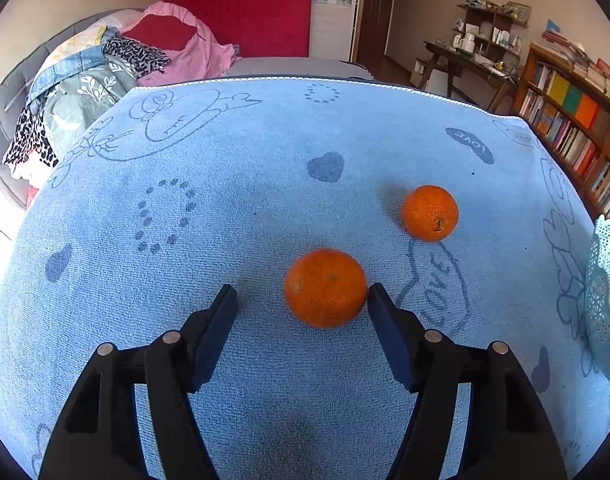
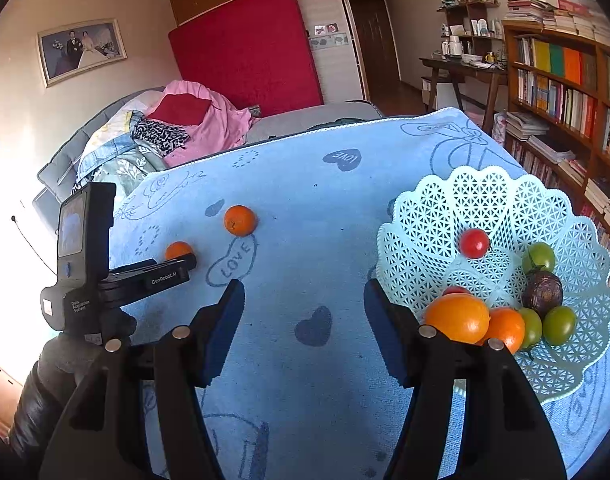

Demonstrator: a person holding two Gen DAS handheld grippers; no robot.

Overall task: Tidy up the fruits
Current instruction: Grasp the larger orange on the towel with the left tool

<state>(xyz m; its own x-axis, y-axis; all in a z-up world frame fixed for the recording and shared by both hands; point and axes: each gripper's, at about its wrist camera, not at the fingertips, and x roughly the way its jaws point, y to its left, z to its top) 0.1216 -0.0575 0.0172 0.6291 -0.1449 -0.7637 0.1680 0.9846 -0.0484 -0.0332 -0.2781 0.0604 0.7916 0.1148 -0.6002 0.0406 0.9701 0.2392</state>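
Near orange: round, bright and finely dimpled, we see it lower centre of the left wrist view, on the blue towel.
Left gripper: jaws wide apart, right pad at the fruit's side; no grip that we can see.
Far orange: smaller, stem scar showing, up and to the right.
Right gripper: spread open over bare towel, holding nothing.
Basket: pale lattice at right, with mixed fruits inside.

Both wrist views share the blue towel.
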